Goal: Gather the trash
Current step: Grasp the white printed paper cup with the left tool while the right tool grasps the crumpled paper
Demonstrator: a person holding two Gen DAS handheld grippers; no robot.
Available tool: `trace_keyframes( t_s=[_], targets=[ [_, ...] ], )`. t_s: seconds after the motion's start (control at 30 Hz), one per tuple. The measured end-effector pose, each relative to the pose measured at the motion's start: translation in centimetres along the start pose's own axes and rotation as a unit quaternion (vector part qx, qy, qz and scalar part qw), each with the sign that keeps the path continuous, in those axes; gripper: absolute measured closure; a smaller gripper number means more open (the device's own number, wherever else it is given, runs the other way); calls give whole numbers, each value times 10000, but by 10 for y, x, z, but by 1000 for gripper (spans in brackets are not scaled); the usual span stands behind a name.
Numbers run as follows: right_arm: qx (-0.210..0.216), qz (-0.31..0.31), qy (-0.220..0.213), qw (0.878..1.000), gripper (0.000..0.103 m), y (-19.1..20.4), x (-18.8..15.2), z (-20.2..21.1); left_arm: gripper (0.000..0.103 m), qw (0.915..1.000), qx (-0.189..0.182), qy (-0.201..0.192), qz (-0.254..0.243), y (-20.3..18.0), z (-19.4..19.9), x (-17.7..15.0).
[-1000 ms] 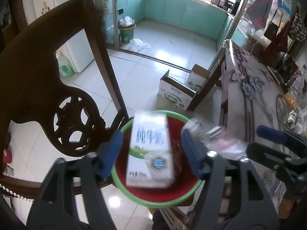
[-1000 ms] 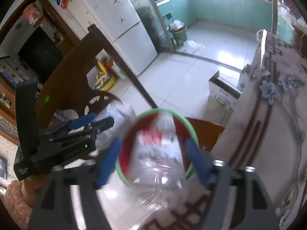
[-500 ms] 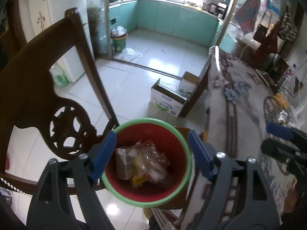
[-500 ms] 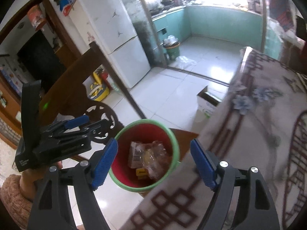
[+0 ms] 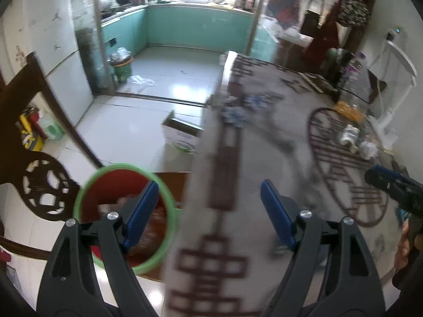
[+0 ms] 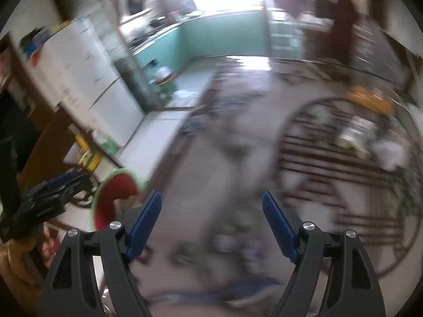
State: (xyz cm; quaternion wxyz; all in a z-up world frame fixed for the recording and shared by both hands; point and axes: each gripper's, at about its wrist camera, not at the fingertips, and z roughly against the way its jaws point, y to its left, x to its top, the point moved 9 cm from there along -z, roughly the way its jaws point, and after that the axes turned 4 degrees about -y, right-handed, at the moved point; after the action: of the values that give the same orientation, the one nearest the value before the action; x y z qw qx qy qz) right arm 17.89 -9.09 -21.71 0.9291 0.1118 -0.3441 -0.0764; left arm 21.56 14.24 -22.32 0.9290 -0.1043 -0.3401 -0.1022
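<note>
A red bin with a green rim (image 5: 87,192) stands on a chair seat beside the table, with trash inside, partly hidden behind my left finger. It also shows in the right wrist view (image 6: 116,187), blurred. My left gripper (image 5: 210,214) is open and empty, over the table's edge next to the bin. My right gripper (image 6: 211,222) is open and empty above the patterned tablecloth (image 6: 238,158). The right gripper also shows at the right edge of the left wrist view (image 5: 391,187). Small whitish items (image 5: 354,137) lie on the far right of the table.
A dark carved wooden chair back (image 5: 34,158) stands left of the bin. A cardboard box (image 5: 179,137) sits on the tiled floor by the table. A white fridge (image 6: 87,79) is at the left. A green waste bin (image 5: 121,66) stands by the kitchen doorway.
The carton and the bottle dropped into the red bin. Both grippers, now empty, have swung right from above the bin to over the table.
</note>
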Motion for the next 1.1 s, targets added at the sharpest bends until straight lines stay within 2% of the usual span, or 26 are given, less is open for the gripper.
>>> trace_keyframes(
  t_s=[0.27, 0.37, 0.47, 0.6, 0.73, 0.83, 0.9, 0.93, 1.03, 1.1],
  targets=[
    [-688, -776, -205, 9944, 27, -166, 0, 50, 26, 9981, -371, 197, -448, -131, -13, -24],
    [-874, -999, -350, 9905, 27, -221, 16, 59, 26, 9971, -455, 227, -558, -171, -16, -31],
    [-1096, -1199, -493, 9855, 27, -277, 42, 56, 26, 9961, -501, 265, -675, -204, -20, -36],
    [-1234, -1496, -384, 9803, 27, -334, 62, 29, 26, 9938, -561, 388, -874, -244, -28, -42],
    [-1132, -1805, -68, 9770, 27, -367, 68, -9, 26, 9896, -640, 422, -1218, -280, -34, -42],
    [-827, -1986, 181, 9764, 27, -376, 68, -35, 22, 9861, -675, 457, -1448, -302, -44, -39],
    [-516, -2024, 386, 9772, 46, -373, 64, -47, 22, 9845, -734, 536, -1498, -313, -54, -37],
    [-327, -1987, 537, 9780, 59, -368, 58, -53, 22, 9840, -750, 573, -1513, -318, -61, -35],
    [-120, -1783, 541, 9824, 67, -355, 47, -46, 22, 9830, -833, 666, -1494, -328, -79, -26],
    [43, -1713, 472, 9841, 68, -346, 36, -33, 22, 9827, -906, 675, -1471, -337, -97, -9]
  ],
)
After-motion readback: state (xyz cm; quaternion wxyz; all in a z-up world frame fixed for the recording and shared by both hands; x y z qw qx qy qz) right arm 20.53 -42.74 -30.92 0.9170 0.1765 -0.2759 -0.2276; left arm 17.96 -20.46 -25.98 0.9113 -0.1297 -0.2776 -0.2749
